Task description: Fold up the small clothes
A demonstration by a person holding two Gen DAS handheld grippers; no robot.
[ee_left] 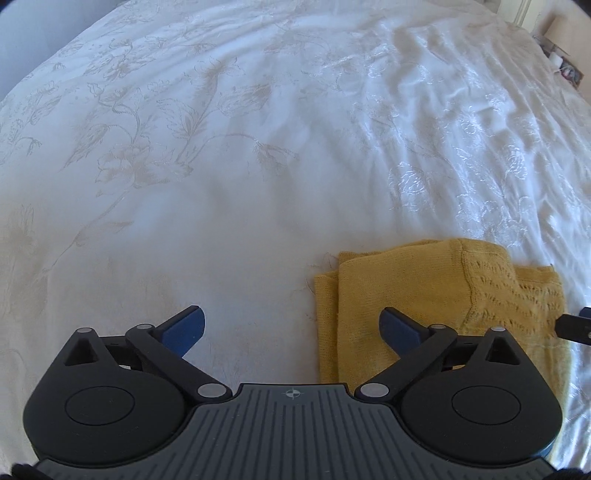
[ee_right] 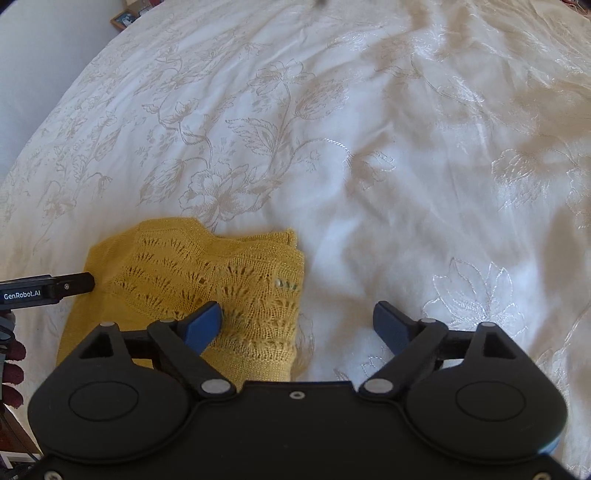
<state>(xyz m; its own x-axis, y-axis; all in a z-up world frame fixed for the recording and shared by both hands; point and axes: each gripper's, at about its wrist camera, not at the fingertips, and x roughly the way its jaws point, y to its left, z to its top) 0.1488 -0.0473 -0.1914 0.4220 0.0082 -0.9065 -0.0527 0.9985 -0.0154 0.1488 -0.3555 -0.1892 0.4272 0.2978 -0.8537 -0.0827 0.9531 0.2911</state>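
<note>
A small mustard-yellow knitted garment (ee_left: pixel 436 295) lies folded into a compact rectangle on the white bedspread (ee_left: pixel 221 166). It also shows in the right wrist view (ee_right: pixel 192 280), with a lacy open-knit panel on top. My left gripper (ee_left: pixel 291 328) is open and empty, its right finger over the garment's left part. My right gripper (ee_right: pixel 297 325) is open and empty, its left finger over the garment's right edge. Each gripper's body shows at the edge of the other's view, at the right edge of the left wrist view (ee_left: pixel 574 325) and the left edge of the right wrist view (ee_right: pixel 44 290).
The bedspread (ee_right: pixel 406 166) has an embroidered floral pattern and soft wrinkles. Framed pictures stand beyond the bed edge, at the top right of the left wrist view (ee_left: pixel 565 66) and the top left of the right wrist view (ee_right: pixel 123 18).
</note>
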